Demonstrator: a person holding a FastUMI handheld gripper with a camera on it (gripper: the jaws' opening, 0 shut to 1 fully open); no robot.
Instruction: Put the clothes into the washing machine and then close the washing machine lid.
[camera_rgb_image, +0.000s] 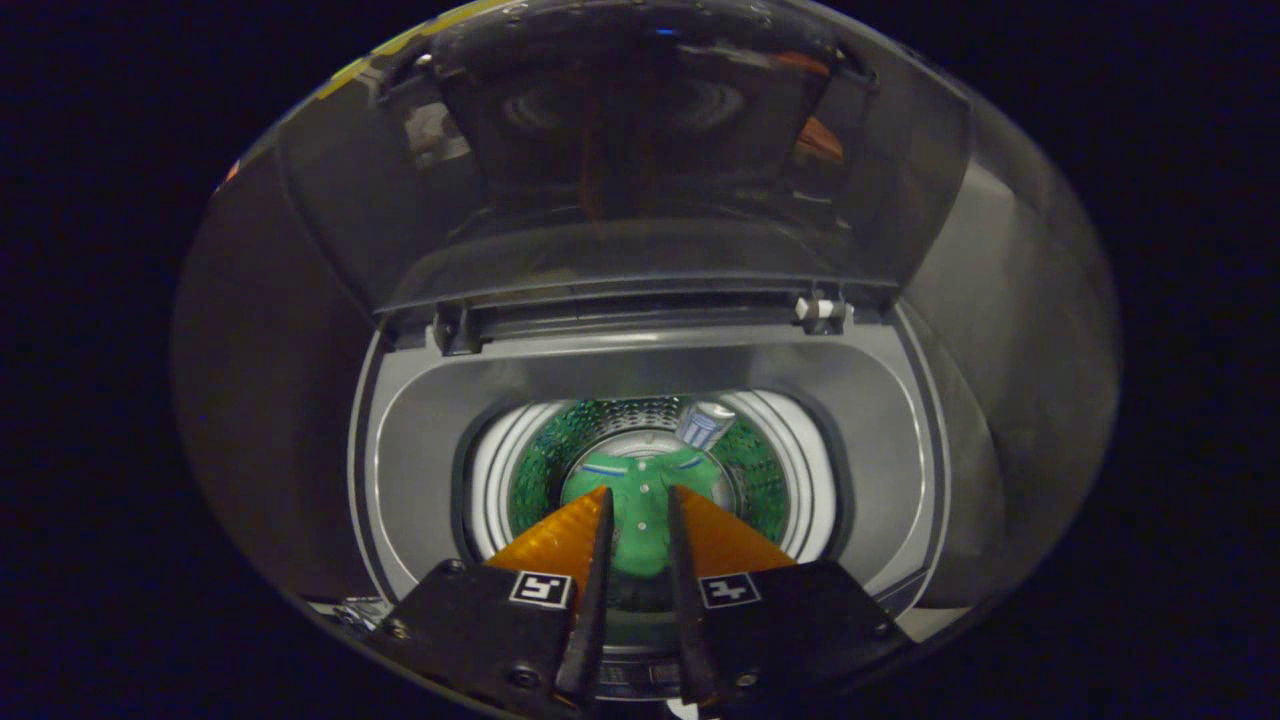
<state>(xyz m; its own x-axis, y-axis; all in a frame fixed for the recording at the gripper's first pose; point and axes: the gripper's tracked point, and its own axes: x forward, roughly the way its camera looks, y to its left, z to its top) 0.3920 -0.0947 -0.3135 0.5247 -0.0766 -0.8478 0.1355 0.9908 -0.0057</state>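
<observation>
I look down into a top-loading washing machine (420, 440) whose tinted lid (640, 150) stands raised at the back. A green buttoned garment (640, 530) with blue-and-white trim lies at the bottom of the drum (540, 470). My gripper (638, 493) hovers over the drum mouth, above the garment. Its fingers stand a narrow gap apart and touch nothing. The garment shows through that gap, well below the fingertips (603, 500).
A white ring (492, 470) rims the drum opening inside the grey top deck. A small white-and-blue fitting (703, 422) sits on the drum's far wall. A white catch (822, 310) sits at the lid's hinge line, back right. Dark walls flank the machine.
</observation>
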